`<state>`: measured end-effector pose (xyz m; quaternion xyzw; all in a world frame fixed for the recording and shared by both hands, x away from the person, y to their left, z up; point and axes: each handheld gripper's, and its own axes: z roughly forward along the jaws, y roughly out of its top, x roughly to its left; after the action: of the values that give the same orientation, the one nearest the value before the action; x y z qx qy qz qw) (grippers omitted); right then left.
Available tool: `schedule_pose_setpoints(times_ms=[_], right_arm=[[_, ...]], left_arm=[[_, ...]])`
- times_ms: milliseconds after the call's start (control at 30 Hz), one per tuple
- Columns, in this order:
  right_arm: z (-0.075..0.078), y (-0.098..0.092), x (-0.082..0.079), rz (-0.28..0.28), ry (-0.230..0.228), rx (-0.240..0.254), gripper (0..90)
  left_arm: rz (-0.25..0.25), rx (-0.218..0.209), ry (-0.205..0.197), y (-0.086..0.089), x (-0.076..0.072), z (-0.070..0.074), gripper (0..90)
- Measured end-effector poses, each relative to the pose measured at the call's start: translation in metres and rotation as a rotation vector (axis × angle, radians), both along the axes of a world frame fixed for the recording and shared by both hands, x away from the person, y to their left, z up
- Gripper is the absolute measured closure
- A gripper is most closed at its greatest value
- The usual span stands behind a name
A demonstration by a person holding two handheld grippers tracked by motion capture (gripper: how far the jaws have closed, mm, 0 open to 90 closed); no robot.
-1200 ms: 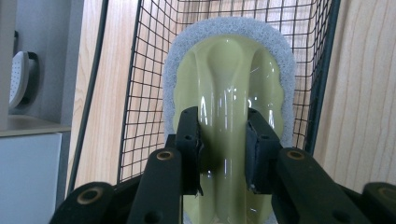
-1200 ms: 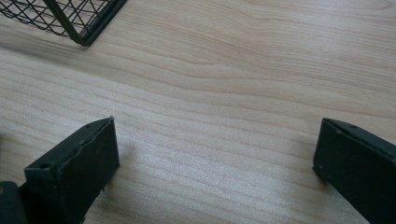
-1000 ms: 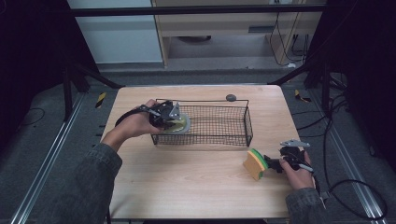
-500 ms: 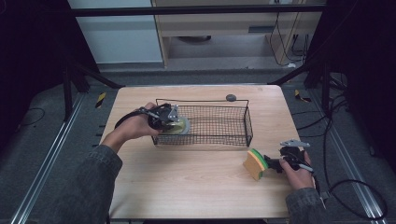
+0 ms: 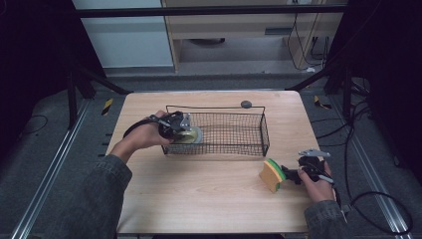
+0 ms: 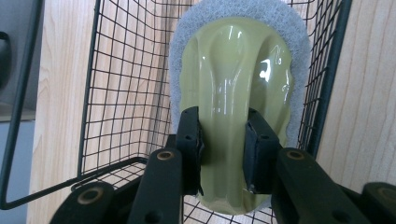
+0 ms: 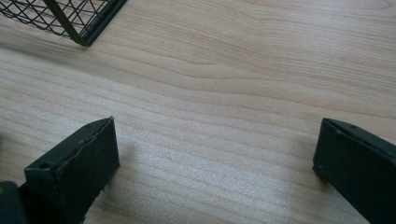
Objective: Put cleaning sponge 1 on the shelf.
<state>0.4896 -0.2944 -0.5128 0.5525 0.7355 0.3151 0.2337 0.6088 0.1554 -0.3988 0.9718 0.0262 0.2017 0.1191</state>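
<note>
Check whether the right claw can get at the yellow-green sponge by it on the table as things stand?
Probably yes. The right claw stands open with nothing between its jaws, and the sponge sits right in front of it on the bare table. The wire basket lies farther off, out of the way.

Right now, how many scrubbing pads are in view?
2: a scrubber in the basket, held by the left gripper, and a sponge on the table by the right gripper. None looks hidden.
</note>
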Motion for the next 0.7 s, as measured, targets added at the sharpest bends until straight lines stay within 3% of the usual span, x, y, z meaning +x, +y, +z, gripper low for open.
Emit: schedule_pose_setpoints(times_ms=[200,433,600,700], right_arm=[[0.0,0.0,0.0,0.0,-0.001,-0.002,0.4],[0.0,0.0,0.0,-0.001,0.0,0.0,0.4],[0.0,0.0,0.0,0.0,0.0,0.0,0.4],[0.0,0.0,0.0,0.0,0.0,0.0,0.4]], left_arm=[[0.027,-0.009,0.034,-0.001,0.003,-0.002,69.8],[0.024,-0.029,0.039,-0.001,0.004,0.002,70.7],[0.033,-0.073,0.015,0.001,0.001,0.01,69.1],[0.095,-0.127,-0.03,0.005,0.001,0.02,60.7]])
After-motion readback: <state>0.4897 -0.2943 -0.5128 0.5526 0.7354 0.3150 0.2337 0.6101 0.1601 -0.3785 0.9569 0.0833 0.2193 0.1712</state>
